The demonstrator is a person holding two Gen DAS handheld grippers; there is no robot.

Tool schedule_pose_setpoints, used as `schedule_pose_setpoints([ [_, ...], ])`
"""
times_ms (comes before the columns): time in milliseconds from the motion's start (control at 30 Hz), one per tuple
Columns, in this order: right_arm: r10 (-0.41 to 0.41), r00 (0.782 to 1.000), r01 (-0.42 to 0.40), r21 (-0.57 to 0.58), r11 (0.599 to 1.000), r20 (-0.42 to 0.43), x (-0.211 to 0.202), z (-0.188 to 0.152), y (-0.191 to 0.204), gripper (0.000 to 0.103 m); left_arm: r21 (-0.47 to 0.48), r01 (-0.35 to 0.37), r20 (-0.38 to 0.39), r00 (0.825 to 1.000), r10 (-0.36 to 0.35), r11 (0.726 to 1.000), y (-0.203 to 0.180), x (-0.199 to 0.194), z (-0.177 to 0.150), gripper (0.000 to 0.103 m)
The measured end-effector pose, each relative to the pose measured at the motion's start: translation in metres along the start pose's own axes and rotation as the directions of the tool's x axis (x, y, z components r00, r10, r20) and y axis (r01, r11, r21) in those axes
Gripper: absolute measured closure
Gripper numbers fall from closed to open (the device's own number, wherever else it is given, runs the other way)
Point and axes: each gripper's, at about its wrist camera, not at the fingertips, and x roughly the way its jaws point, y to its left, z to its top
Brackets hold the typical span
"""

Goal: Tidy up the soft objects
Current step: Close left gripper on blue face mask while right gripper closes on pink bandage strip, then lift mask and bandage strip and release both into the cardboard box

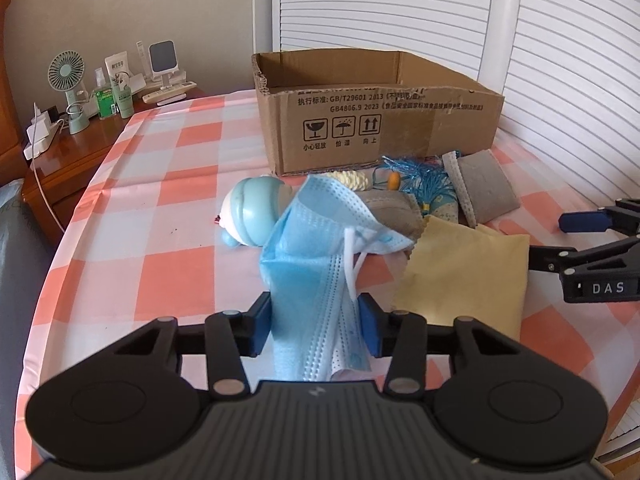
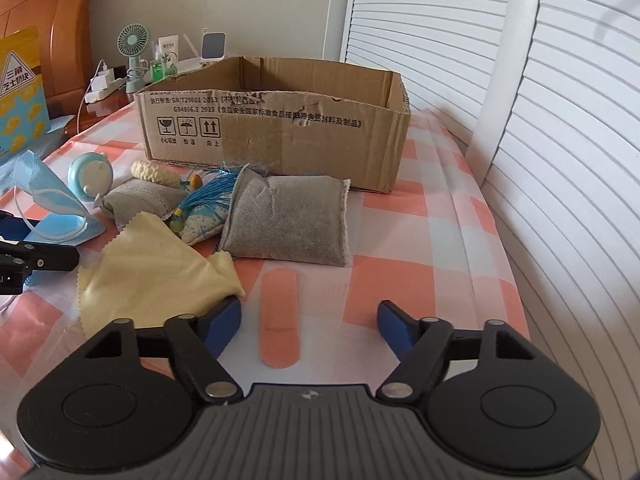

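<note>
**Me:** Holding the face mask (image 1: 316, 264) in my left claw (image 1: 316, 320), fingers clamped on it, lower centre of the left view. It hangs crumpled above the checked sheet (image 1: 160, 184). My right claw (image 2: 310, 322) is spread wide with nothing in it, low in the right view, straddling a bandage (image 2: 279, 316).

**Lead:** Progress?

**Me:** Early, I'd judge. What I can see of the cardboard box (image 2: 280, 136), upper centre, shows nothing inside, though the floor is mostly hidden by the near wall. Everything else sits in front of it.

**Lead:** List what's left.

**Me:** Yellow cloth (image 2: 160, 268), two grey pouches (image 2: 288, 220) (image 2: 140, 200), a small printed sachet with a blue tassel (image 2: 208, 196), a cream knitted piece (image 2: 154, 172), the bandage. A toy (image 2: 90, 176) at left too.

**Lead:** Materials?

**Me:** Mask is thin pleated nonwoven with white ear loops, limp. Cloth is thin with zigzag-cut edges, rumpled at one corner. Pouches are coarse-weave and pillow-shaped, with frayed seams. Tassel is stringy, likely to snag. Bandage is flat and rounded at both ends. Toy looks like smooth, hard plastic, round, so probably not soft. Box is corrugated, top edge torn.
</note>
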Motion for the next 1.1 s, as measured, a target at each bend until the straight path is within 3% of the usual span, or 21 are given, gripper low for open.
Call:
schedule_pose_setpoints([
  [167,0.032,0.999,-0.032,-0.038,0.999,0.005,-0.002,0.002,0.009,0.056,0.001,-0.002,0.000,1.000,0.002,1.000,-0.001,0.000,0.000,0.058],
  [233,0.049,0.999,-0.049,-0.042,0.998,0.002,-0.003,0.002,0.011,0.071,0.001,0.000,0.001,1.000,0.000,1.000,0.000,0.000,0.000,0.059],
  [333,0.059,0.998,-0.059,-0.049,0.997,-0.007,-0.005,0.002,0.013,0.078,0.002,0.004,0.002,1.000,-0.004,1.000,0.001,0.000,0.000,0.062],
  [567,0.058,0.998,-0.059,-0.045,0.997,-0.015,-0.010,0.002,0.009,0.080,0.000,0.030,0.002,1.000,-0.030,1.000,0.003,-0.001,0.001,0.076],
  [1100,0.030,0.999,-0.026,-0.117,0.993,0.031,-0.039,0.014,0.005,0.081,0.047,0.063,0.008,0.998,-0.063,0.997,0.006,-0.030,0.012,0.077],
])
